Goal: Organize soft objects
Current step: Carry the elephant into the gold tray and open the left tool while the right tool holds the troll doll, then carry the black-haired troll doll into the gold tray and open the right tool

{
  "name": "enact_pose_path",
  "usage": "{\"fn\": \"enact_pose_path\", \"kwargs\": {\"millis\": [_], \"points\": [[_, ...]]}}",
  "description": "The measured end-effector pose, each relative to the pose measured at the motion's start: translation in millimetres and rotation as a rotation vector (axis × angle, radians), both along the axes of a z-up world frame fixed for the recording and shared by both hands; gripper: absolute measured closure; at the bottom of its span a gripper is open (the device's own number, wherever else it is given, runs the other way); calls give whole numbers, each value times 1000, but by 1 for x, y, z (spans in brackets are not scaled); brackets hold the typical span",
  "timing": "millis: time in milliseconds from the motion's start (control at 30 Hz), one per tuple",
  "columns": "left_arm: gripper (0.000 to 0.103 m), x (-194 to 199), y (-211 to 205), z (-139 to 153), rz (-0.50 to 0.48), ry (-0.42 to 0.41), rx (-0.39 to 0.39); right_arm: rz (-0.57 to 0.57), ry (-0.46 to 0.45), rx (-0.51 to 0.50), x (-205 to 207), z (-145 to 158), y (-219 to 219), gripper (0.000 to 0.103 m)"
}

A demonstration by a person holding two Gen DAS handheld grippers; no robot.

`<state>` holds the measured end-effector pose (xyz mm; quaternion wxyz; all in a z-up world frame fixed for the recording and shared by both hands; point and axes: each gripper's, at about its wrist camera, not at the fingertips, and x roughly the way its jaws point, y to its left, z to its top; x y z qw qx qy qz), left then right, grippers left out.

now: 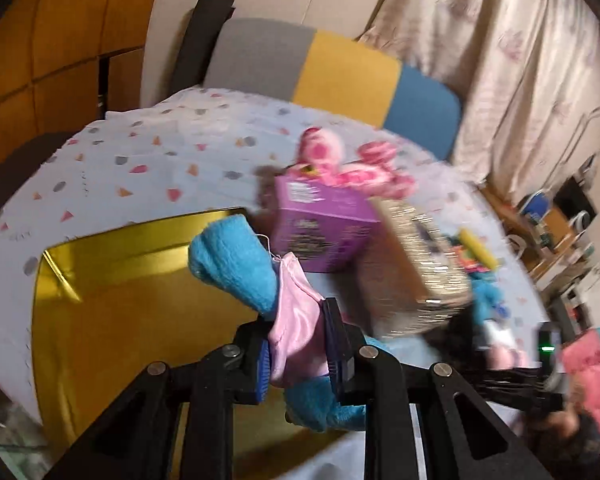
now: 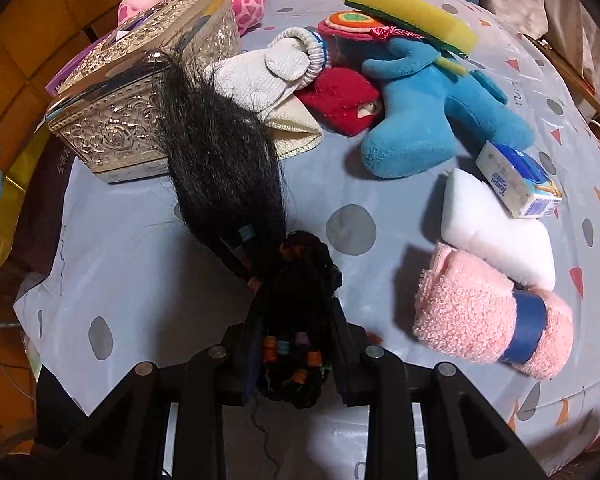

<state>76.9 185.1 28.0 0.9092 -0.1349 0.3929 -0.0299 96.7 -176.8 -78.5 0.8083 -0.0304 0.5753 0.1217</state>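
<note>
both claws clenched on soft things above the spotted table cover.

the left gripper (image 1: 300, 344) pinches a blue plush toy (image 1: 236, 264) by its pink satin part, held over the gold tray (image 1: 100, 300). the right gripper (image 2: 296, 356) clamps a black beaded hair bundle (image 2: 224, 152), its loose end draped against the silver embossed box (image 2: 120, 120). on the tablecloth (image 2: 140, 260) lie a second blue plush (image 2: 428, 120), a rolled pink towel (image 2: 484, 312) and a white sponge (image 2: 496, 232).

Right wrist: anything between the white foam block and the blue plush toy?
Yes. A small tissue packet lies between the white foam block and the blue plush toy, resting on the block's edge.
</note>
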Motion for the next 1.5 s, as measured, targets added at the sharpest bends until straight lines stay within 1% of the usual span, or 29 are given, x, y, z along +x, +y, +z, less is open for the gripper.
{"fn": "enact_pose_path", "kwargs": {"millis": [133,233,300,333,367,400,433,500,533,567,667,733,800,967,1067,1133,1267,1500], "points": [[80,37,19,-30,32,87,46,1,-6,-6,-3,-2,-1,74],[77,57,19,-41,30,104,85,0,-8,-5,-2,-3,-3,74],[77,71,19,-46,34,119,86,-1,-10,-6,-3,-3,-1,74],[74,77,19,-48,35,118,81,-1,-11,-6,-4,-3,-1,74],[72,83,19,-50,41,115,84,-1,-12,-7,-4,-3,0,74],[67,87,20,-51,47,115,81,0,-13,-9,-4,-2,-1,74],[57,90,22,-51,63,117,66,1,-14,-11,-4,-2,-1,74],[47,89,26,-46,98,103,36,1,-16,-13,-4,-2,0,74],[46,84,28,-43,116,84,24,2,-17,-14,-4,-3,0,73],[46,78,28,-40,131,74,29,4,-18,-18,-4,-3,0,73],[42,58,25,-31,166,41,66,8,-23,-29,-4,-3,2,73],[39,41,21,-27,172,20,72,10,-26,-35,-5,-3,3,73],[38,22,14,-24,176,-1,88,12,-27,-38,-5,-4,5,73],[38,-12,1,-20,176,-21,92,11,-34,-45,-7,-3,8,73],[33,-32,-6,-17,176,-32,64,11,-41,-52,-9,-4,9,73],[30,-43,-13,-16,170,-37,61,13,-47,-59,-11,-5,11,73],[28,-62,-20,-17,180,-33,51,14,-53,-68,-13,-6,14,73],[25,-85,-28,-11,201,-49,78,12,-60,-75,-17,-7,16,73]]}}
